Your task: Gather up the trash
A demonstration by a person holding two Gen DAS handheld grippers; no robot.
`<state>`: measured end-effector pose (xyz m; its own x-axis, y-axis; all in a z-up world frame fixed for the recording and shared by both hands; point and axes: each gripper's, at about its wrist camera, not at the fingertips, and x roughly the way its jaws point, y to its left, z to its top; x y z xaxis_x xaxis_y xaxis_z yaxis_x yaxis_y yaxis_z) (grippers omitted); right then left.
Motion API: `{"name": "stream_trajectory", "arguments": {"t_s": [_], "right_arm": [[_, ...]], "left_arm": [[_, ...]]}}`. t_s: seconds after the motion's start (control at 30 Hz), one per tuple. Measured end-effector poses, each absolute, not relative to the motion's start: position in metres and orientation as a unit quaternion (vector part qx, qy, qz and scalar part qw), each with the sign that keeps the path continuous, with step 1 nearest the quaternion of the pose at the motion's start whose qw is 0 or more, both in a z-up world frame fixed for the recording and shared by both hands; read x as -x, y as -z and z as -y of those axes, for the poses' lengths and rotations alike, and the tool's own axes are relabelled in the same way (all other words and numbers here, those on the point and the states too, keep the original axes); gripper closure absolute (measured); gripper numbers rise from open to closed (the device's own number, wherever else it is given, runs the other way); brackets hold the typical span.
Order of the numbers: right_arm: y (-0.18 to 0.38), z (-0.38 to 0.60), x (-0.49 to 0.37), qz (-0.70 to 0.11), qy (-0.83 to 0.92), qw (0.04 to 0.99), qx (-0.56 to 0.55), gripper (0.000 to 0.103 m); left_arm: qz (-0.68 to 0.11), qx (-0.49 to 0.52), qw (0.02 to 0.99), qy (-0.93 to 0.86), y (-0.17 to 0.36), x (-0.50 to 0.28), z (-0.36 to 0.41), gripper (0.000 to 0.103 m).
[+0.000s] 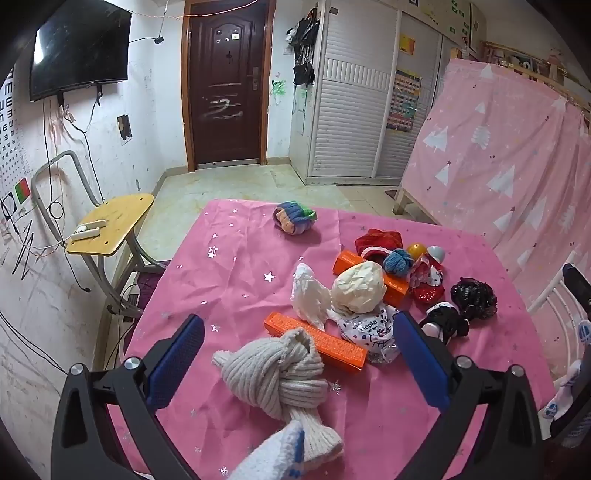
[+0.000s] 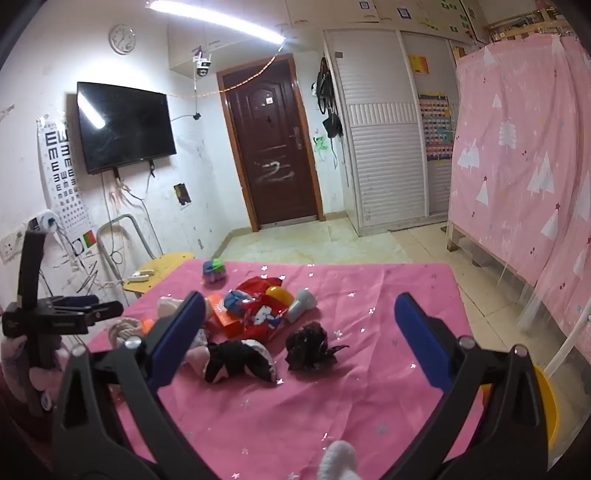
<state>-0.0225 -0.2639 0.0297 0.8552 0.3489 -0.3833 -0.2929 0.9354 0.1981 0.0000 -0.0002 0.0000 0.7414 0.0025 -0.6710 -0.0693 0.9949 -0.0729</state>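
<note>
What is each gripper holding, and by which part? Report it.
Nothing. The left gripper and right gripper both stand wide open; the knotted white sock lies loose between the left's fingers.

Both claws (image 1: 299,332) (image 2: 299,325) wide open, empty

Indoor room, evenly and fairly brightly lit. In the right wrist view a ceiling tube light (image 2: 218,18) glares white at 12 o'clock and reflects as a streak on the TV (image 2: 125,125). Shadows are soft. Both fisheye views bend straight lines and darken at the corners.
</note>
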Motion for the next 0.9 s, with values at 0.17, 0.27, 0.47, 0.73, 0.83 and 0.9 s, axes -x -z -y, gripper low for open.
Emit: {"name": "stream_trajectory", "arguments": {"t_s": [0.17, 0.27, 0.47, 0.73, 0.83, 0.9], "right_arm": [[-0.0295, 0.2621, 0.0227, -0.211, -0.167, 0.961, -0.06, 0.004], [-0.0295, 0.2617, 0.0227, -0.211, -0.168, 0.961, -0.062, 0.004], [-0.0249, 0.2561, 0.0198, -0.21, -0.167, 0.961, -0.062, 0.004], [-0.0271, 0.2596, 0.0217, -0.21, -0.168, 0.961, -0.061, 0.004], [-0.0275, 0.2583, 0.0228, -0.21, -0.169, 0.961, -0.061, 0.004], [-0.0275, 0.2559, 0.0236, -0.21, -0.17, 0.961, -0.062, 0.004]], "left_arm": [[-0.36, 0.046, 0.932, -0.02, -0.0003, 0.0005, 0.0004, 0.009], [-0.361, 0.047, 0.931, -0.02, -0.0004, 0.0006, 0.0004, 0.009], [-0.363, 0.046, 0.931, -0.02, -0.0003, 0.0001, 0.0004, 0.009], [-0.364, 0.046, 0.93, -0.02, -0.0003, -0.0002, 0.0007, 0.009], [-0.364, 0.046, 0.93, -0.019, 0.0023, 0.0012, 0.0021, 0.009], [-0.365, 0.046, 0.93, -0.019, 0.0033, 0.0023, 0.0007, 0.009]]}}
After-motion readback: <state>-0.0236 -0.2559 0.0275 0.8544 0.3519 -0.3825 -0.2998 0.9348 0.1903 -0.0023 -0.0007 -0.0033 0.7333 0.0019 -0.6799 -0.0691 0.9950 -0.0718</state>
